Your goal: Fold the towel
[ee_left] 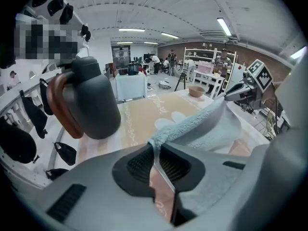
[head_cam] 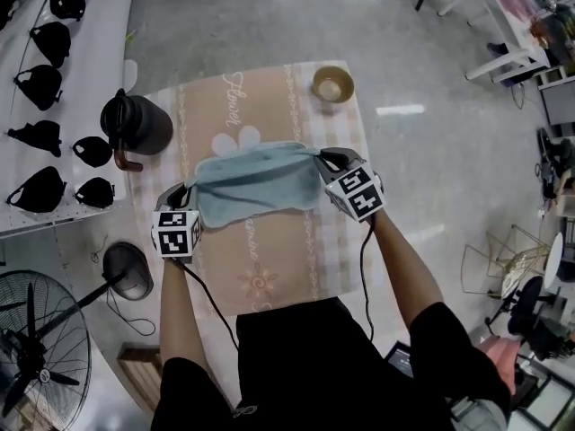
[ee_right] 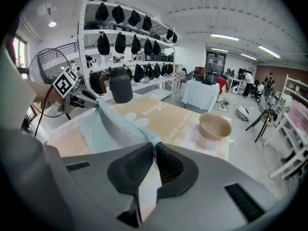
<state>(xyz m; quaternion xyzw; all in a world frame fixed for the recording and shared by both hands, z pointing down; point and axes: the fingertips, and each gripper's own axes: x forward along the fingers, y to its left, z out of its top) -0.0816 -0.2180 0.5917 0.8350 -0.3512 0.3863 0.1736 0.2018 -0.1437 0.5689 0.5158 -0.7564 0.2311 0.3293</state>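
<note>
Left gripper (head_cam: 190, 189) and right gripper (head_cam: 323, 160) each clamp a corner of the pale blue towel (head_cam: 256, 187), stretched just above the cloth-covered table (head_cam: 278, 268); soft, light and limp, it likely handles best by its corners.

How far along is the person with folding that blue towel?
Early on, I'd guess. Done: the left hand-held gripper and right hand-held gripper have each clamped an end of the towel. In hand: its edge is stretched between them, raised over the table, with the rest sagging. Left: no neat folded towel lies flat, so laying it over and any further folds remain.
</note>
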